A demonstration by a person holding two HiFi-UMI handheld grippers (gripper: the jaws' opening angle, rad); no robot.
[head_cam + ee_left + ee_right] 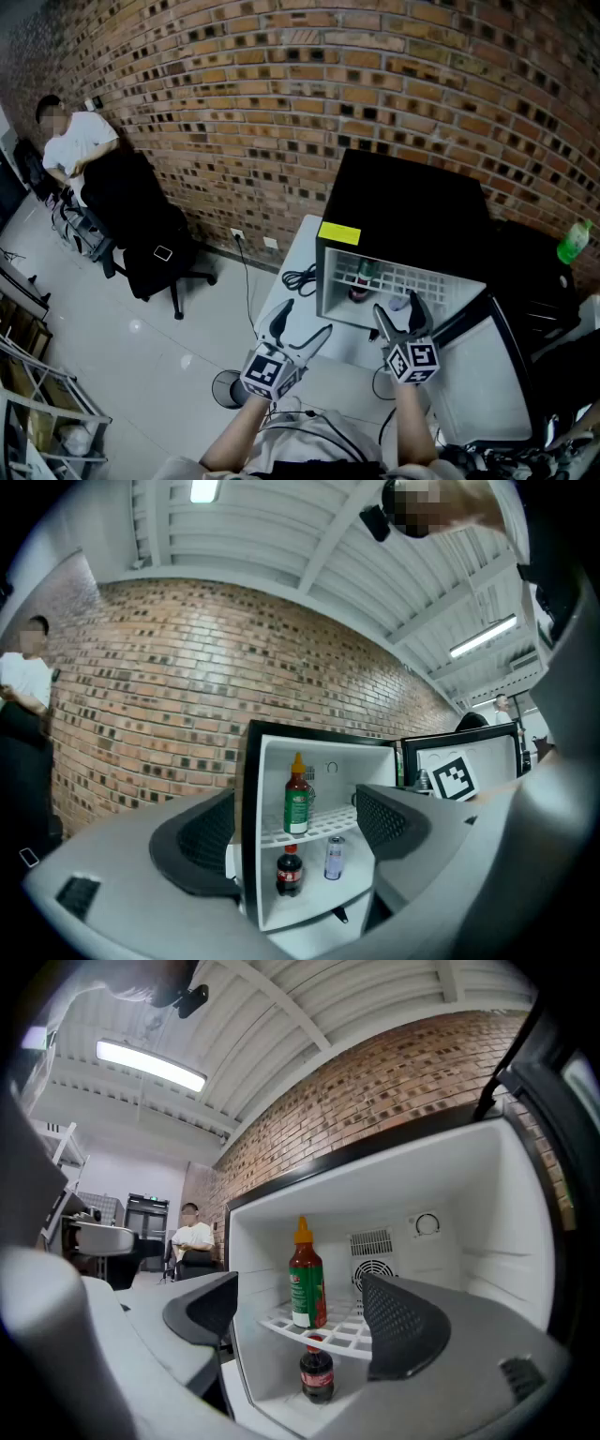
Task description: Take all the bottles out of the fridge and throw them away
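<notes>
Sauce bottle [307,1279], wire shelf [349,1337] — rigid, judged light and slick; best gripped at the labelled body. Cola bottle [317,1377] below. Left gripper [295,832], right gripper [302,1321] — both held agape, empty.

Grey left claw [306,317], grey right claw [398,307], black-and-white marker cubes [267,372]

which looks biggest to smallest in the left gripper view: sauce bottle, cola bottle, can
1. sauce bottle, clearly the largest
2. cola bottle
3. can, only slightly smaller than the cola bottle, so nearly a tie
</notes>
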